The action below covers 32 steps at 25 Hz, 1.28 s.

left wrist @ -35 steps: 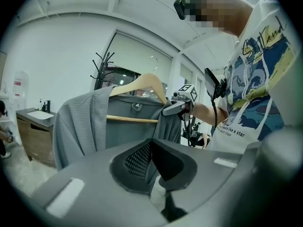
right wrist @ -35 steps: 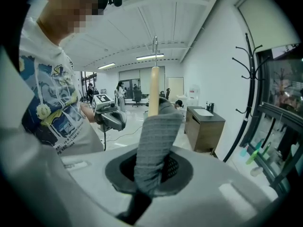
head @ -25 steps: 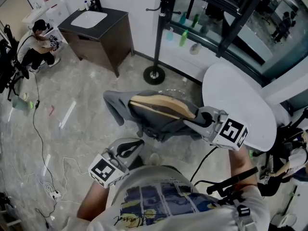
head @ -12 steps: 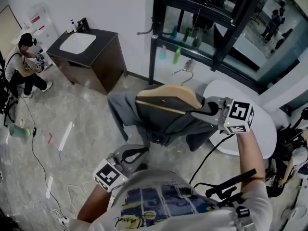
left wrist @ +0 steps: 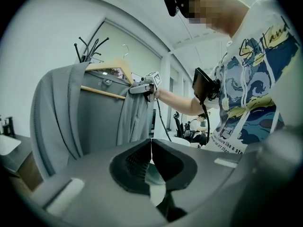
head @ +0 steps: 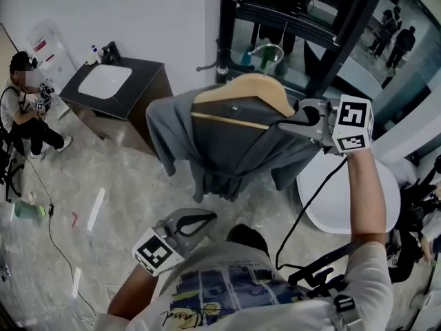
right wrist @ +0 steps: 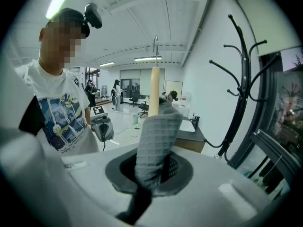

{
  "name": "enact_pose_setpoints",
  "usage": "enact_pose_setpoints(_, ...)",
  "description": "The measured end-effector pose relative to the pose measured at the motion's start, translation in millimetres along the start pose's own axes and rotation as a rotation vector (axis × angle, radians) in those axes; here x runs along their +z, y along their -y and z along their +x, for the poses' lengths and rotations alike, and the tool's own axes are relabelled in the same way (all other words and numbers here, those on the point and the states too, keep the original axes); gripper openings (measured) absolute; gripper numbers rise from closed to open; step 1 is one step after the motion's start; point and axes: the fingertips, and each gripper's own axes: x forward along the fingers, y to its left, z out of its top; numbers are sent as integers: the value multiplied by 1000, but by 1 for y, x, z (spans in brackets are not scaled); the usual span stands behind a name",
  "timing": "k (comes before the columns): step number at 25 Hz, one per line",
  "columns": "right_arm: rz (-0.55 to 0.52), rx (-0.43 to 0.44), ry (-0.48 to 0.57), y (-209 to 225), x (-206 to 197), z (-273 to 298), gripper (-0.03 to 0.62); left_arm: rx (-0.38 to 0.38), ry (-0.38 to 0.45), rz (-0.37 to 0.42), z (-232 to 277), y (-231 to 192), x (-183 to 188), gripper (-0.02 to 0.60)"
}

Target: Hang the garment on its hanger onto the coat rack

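A grey garment [head: 220,136] hangs on a wooden hanger [head: 244,88] with a metal hook [head: 265,47], held high in the head view. My right gripper [head: 289,123] is shut on the garment's shoulder at the hanger's right end; in the right gripper view grey fabric [right wrist: 154,136] fills its jaws, with the hanger [right wrist: 154,86] edge-on above. The black coat rack [head: 224,33] stands just behind the garment, its curved hooks [right wrist: 241,74] to the right in the right gripper view. My left gripper [head: 200,218] is low by my body, shut and holding nothing [left wrist: 151,148].
A dark cabinet with a white sink [head: 110,85] stands at the left wall. A round white table [head: 344,198] is at the right under my arm. A person crouches at far left [head: 24,109]. A black-framed shelf with bottles [head: 310,26] is behind the rack.
The right gripper has lifted the garment and hanger up and toward the coat rack. The left gripper has stayed low by my body.
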Motion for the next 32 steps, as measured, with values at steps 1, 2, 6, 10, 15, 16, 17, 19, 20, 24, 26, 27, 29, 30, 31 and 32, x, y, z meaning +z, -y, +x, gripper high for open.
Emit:
enact_pose_setpoints(1, -11, 2, 3, 17, 4, -2, 8, 4, 5, 1, 5, -7, 3, 6)
enact_pose_setpoints(2, -20, 5, 7, 34, 8, -3, 8, 10, 10, 0, 10, -16, 8, 7)
enact_pose_setpoints(6, -37, 33, 9, 103, 19, -3, 8, 67, 22, -27, 28, -55, 21, 7)
enact_pose_setpoints(10, -40, 68, -5, 166, 15, 1, 8, 126, 32, -28, 55, -90, 31, 6)
enact_pose_setpoints(15, -57, 107, -32, 228, 5, 12, 9, 190, 58, -41, 95, -119, 37, 6)
enact_pose_setpoints(16, -59, 118, -40, 239, 2, 15, 8, 197, 57, -38, 103, -123, 40, 6)
enact_pose_setpoints(17, -60, 128, -47, 248, -1, 17, 8, 203, 55, -35, 111, -127, 42, 6)
enact_pose_setpoints(19, -60, 147, -55, 264, -9, 23, 8, 218, 49, -37, 124, -134, 45, 6)
enact_pose_setpoints(20, -58, 156, -55, 272, -14, 26, 8, 227, 48, -40, 129, -137, 45, 6)
enact_pose_setpoints(24, -45, 184, -61, 298, -29, 38, 8, 265, 47, -52, 147, -146, 45, 6)
enact_pose_setpoints(26, -40, 200, -67, 310, -34, 46, 8, 285, 48, -52, 153, -152, 48, 6)
enact_pose_setpoints(27, -37, 204, -69, 316, -37, 49, 8, 290, 45, -49, 155, -156, 50, 6)
enact_pose_setpoints(29, -29, 208, -72, 326, -42, 56, 8, 306, 44, -49, 157, -162, 52, 6)
enact_pose_setpoints(30, -26, 210, -72, 331, -44, 61, 9, 316, 43, -51, 158, -166, 52, 7)
enact_pose_setpoints(31, -22, 212, -72, 335, -47, 66, 9, 325, 39, -52, 158, -169, 52, 6)
enact_pose_setpoints(32, -19, 214, -72, 338, -50, 70, 8, 331, 33, -51, 158, -172, 52, 6)
